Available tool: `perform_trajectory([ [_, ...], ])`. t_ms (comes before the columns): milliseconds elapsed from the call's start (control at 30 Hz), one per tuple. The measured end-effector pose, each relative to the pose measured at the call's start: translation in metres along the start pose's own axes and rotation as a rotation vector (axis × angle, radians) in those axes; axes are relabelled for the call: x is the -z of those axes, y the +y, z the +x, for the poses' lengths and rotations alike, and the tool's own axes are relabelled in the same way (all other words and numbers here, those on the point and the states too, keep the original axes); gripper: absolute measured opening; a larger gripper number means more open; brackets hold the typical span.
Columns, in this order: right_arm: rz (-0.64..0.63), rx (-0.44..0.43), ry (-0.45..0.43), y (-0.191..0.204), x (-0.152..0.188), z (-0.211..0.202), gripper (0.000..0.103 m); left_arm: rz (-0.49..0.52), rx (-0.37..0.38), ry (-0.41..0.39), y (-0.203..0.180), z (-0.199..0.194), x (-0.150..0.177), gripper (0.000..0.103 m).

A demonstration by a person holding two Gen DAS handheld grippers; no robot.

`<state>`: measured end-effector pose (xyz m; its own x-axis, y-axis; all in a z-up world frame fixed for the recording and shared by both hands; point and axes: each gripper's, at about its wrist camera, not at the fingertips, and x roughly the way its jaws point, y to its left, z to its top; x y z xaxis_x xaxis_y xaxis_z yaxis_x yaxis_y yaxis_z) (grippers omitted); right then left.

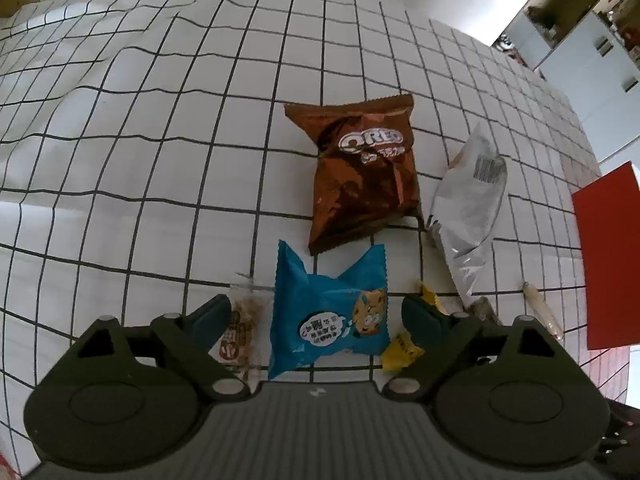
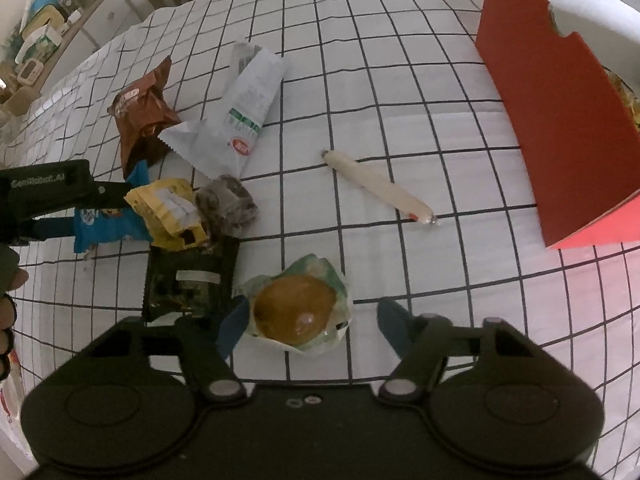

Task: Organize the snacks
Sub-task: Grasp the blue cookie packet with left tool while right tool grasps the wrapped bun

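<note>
Straddling the blue cookie packet (image 1: 328, 316), the left gripper (image 1: 316, 316) stands open; beside it, the right gripper (image 2: 310, 320), unclamped around the bun (image 2: 296, 308), may crush it.

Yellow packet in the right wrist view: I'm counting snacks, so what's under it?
The yellow packet lies across a blue cookie packet and a dark packet. Whatever else it covers is hidden.
</note>
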<state>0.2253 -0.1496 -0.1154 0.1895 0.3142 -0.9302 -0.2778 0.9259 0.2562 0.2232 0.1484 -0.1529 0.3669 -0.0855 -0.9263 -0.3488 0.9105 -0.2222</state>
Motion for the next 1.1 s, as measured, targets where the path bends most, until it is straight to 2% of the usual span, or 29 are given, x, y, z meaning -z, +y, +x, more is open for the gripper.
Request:
perform_trajectory([
  [67, 0.002, -0.005, 0.003, 0.000, 0.001, 0.001, 0.063, 0.001, -0.004, -0.006, 0.000, -0.001, 0.001, 0.077],
  [200, -0.005, -0.018, 0.000, 0.002, 0.003, 0.001, 0.054, 0.003, -0.005, -0.019, 0.000, -0.006, 0.003, 0.068],
  [233, -0.009, -0.015, -0.004, 0.003, 0.004, 0.000, 0.053, 0.007, -0.006, -0.022, 0.000, -0.008, 0.004, 0.063],
  [267, -0.011, -0.013, -0.007, 0.004, 0.004, 0.000, 0.053, 0.015, -0.006, -0.029, -0.002, -0.010, 0.004, 0.054],
  [367, -0.014, -0.009, -0.018, 0.004, 0.005, -0.001, 0.051, 0.031, -0.008, -0.034, -0.004, -0.015, 0.005, 0.049],
  [467, -0.029, 0.001, -0.031, 0.006, 0.007, -0.003, 0.049, 0.032, -0.010, -0.034, -0.004, -0.016, 0.005, 0.045],
  [733, -0.010, -0.017, -0.060, -0.004, 0.014, -0.017, 0.046, -0.012, 0.009, -0.039, 0.007, -0.033, 0.009, 0.044],
  [1100, -0.030, -0.067, -0.117, -0.017, 0.026, -0.069, 0.046, -0.019, 0.040, -0.080, 0.001, -0.077, 0.021, 0.044],
])
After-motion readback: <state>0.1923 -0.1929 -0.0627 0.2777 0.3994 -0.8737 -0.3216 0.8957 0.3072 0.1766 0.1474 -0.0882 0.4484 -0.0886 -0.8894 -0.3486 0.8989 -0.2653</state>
